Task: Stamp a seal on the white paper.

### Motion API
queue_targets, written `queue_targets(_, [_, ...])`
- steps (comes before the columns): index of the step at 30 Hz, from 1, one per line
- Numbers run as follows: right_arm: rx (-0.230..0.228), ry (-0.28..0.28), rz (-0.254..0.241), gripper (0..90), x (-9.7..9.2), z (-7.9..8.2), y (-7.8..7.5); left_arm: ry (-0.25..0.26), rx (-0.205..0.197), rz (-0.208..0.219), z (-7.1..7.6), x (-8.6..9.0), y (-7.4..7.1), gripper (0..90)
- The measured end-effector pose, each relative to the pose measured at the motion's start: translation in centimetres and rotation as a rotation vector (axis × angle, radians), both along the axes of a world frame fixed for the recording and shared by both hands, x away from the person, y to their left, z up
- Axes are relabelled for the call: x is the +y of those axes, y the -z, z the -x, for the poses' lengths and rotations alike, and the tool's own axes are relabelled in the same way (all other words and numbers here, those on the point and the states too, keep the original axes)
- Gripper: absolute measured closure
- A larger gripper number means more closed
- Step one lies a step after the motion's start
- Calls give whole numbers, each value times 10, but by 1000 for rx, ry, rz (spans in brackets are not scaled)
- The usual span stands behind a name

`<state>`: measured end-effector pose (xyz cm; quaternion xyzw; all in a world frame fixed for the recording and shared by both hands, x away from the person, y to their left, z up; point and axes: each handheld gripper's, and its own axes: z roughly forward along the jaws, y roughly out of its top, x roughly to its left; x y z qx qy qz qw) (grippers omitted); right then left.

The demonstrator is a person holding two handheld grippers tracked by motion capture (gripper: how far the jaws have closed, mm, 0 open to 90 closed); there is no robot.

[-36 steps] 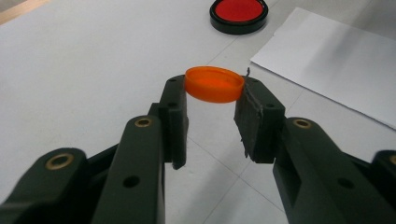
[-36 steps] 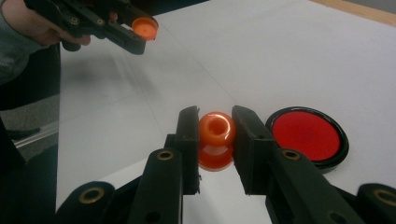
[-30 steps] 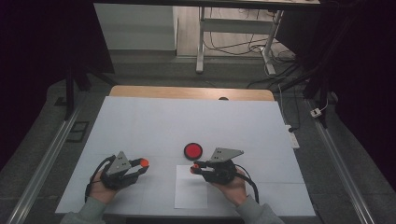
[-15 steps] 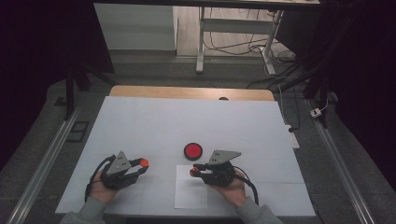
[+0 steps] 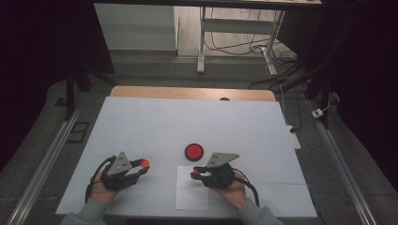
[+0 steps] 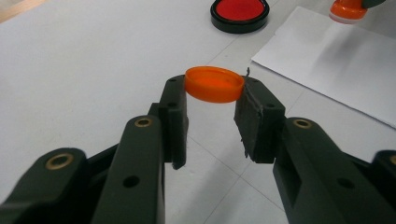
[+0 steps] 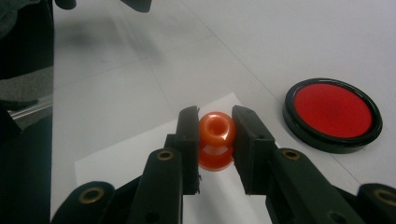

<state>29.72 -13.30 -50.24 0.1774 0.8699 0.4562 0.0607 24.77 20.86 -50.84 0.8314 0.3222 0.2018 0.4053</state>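
My left gripper (image 5: pixel 143 165) (image 6: pixel 214 100) is shut on an orange cap (image 6: pixel 214 84) (image 5: pixel 145 163), held just above the white table at the front left. An orange stamp with a round knob (image 7: pixel 216 130) (image 5: pixel 194 174) is clamped in my right gripper (image 5: pixel 196 173) (image 7: pixel 215 126), over the near left corner of a white sheet of paper (image 5: pixel 192 197) (image 7: pixel 140 149). A round red ink pad in a black case (image 5: pixel 194 151) (image 7: pixel 332 113) (image 6: pixel 239 12) lies open on the table just beyond the paper. In the left gripper view the stamp (image 6: pixel 348 9) shows at the top right above the paper (image 6: pixel 336 60).
The white table top (image 5: pixel 187 122) has a wooden strip (image 5: pixel 187 93) along its far edge. Metal rails (image 5: pixel 51 154) run along both sides. A desk frame and cables (image 5: pixel 234 42) stand on the floor beyond. A white power strip (image 5: pixel 293 136) lies at the right edge.
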Motion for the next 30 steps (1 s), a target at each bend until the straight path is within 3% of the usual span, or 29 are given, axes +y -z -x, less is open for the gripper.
queue_targets(18, [12, -32, 91, 717, 8, 1, 11, 0, 1, 0, 0, 0, 0, 643])
queue_targets(30, [17, -41, 122, 717, 12, 1, 15, 2, 0, -3, 0, 0, 0, 643])
